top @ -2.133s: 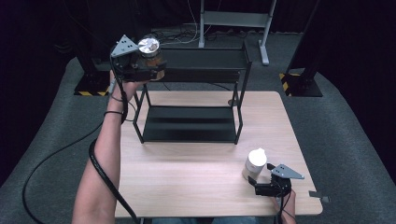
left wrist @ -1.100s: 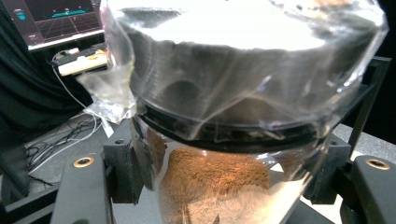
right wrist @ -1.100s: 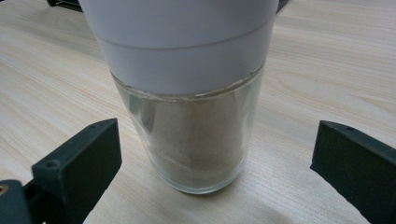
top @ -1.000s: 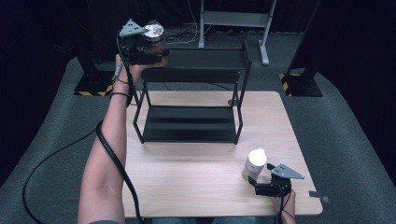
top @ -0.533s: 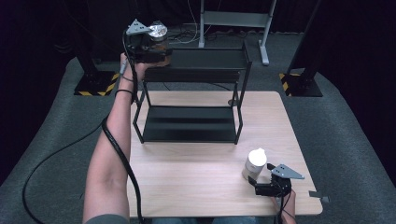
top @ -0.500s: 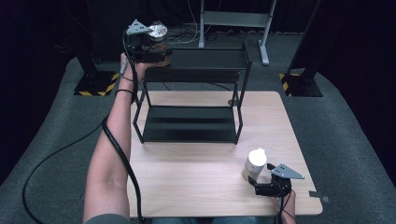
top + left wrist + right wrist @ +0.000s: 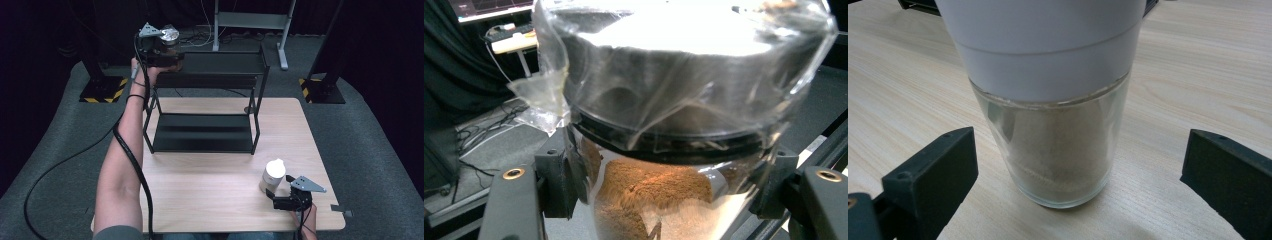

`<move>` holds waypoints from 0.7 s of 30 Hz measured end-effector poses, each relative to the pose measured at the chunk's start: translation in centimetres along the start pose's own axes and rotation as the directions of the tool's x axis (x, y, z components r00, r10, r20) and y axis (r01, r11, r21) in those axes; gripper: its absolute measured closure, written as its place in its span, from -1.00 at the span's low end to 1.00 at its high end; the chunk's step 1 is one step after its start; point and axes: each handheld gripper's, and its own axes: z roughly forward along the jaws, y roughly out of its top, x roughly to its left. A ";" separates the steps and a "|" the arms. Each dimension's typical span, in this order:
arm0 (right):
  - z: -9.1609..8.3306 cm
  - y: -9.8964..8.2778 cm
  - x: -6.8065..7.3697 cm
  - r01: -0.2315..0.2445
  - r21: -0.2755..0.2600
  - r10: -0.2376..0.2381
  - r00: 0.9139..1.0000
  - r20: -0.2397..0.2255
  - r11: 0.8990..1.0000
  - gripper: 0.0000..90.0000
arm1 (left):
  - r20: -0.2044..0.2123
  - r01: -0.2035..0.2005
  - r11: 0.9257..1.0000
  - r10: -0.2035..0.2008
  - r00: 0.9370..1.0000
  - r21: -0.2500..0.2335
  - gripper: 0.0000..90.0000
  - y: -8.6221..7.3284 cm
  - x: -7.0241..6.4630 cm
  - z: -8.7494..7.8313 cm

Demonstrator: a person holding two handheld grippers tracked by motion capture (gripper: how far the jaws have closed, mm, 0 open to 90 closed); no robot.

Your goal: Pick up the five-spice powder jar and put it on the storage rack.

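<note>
Left gripper view: jar (image 7: 664, 165) between pads (image 7: 561, 185).

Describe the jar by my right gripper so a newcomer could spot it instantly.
On the wooden table, look in front of the black shelf rack, near the right corner. There stands a glass jar, upright between the right gripper's open jaws; unlike the plastic-wrapped jar held high, its cap is white.

Grey carpet (image 7: 60, 145) is covering the floor. Black curtains are hanging at twelve o'clock. A light wooden table (image 7: 210, 190) is sitting centre; hazard-striped stand bases (image 7: 102, 92) are flanking at ten and two.
</note>
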 end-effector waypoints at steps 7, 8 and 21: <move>0.0 0.0 0.0 0.000 -0.001 0.000 1.000 0.001 1.000 -0.99 | 0.006 0.022 1.000 -0.022 1.000 -0.007 -0.33 -0.2 0.2 0.1; 0.0 0.0 0.0 0.001 -0.001 -0.001 1.000 0.001 1.000 -0.99 | 0.008 0.030 1.000 -0.030 1.000 -0.006 -0.33 -0.2 0.3 0.1; 0.0 0.0 0.0 0.000 -0.002 0.000 1.000 0.001 1.000 -0.99 | 0.014 0.062 0.998 -0.062 0.998 -0.015 -0.33 -0.6 0.7 0.1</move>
